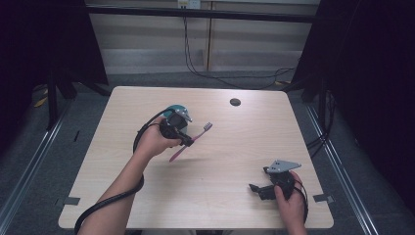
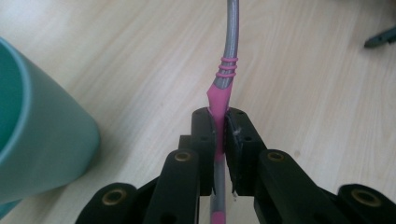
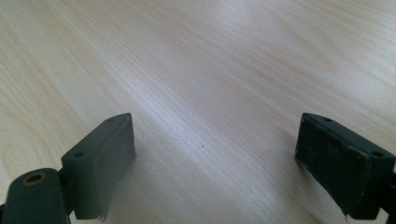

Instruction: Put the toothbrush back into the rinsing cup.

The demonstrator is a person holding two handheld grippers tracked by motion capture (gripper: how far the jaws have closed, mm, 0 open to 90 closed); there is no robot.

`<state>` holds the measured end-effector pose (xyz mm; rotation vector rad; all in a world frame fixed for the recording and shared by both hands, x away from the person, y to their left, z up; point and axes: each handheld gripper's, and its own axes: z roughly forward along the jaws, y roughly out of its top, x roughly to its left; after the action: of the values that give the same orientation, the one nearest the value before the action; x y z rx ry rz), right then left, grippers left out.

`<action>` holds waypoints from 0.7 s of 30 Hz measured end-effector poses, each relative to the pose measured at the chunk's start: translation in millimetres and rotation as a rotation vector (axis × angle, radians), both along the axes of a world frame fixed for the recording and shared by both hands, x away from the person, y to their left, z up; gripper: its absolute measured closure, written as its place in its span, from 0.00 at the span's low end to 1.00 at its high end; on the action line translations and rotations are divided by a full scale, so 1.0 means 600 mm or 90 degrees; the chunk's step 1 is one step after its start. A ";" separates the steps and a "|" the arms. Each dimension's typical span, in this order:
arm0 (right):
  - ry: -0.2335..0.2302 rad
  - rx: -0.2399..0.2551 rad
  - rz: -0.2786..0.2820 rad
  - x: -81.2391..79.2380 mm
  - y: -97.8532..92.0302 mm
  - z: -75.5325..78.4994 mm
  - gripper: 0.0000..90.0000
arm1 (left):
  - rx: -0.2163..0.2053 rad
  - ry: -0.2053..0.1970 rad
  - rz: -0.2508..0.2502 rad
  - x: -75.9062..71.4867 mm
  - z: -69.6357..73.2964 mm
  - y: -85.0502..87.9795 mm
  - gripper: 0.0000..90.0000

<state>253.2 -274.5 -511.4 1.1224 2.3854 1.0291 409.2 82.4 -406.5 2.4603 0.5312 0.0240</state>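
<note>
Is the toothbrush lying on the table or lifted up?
Lifted up. The left hand-held gripper is shut on the toothbrush, which casts a shadow on the table below it.

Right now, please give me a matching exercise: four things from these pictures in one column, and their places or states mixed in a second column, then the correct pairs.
Things:
1. toothbrush
2. cup
3. right tongs
4. left tongs

States or places:
A. open above bare table
B. teal, beside the left hand
C. pink and grey, clamped at the handle
D. shut on the toothbrush

Pairs: 1-C, 2-B, 3-A, 4-D
</note>
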 end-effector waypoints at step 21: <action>0.000 0.000 0.000 0.000 0.000 0.000 0.12 | -0.116 -0.077 0.106 0.005 0.034 0.021 0.92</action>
<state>253.2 -274.5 -511.4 1.1225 2.3855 1.0289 411.9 95.3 -385.8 2.2167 0.6531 0.1832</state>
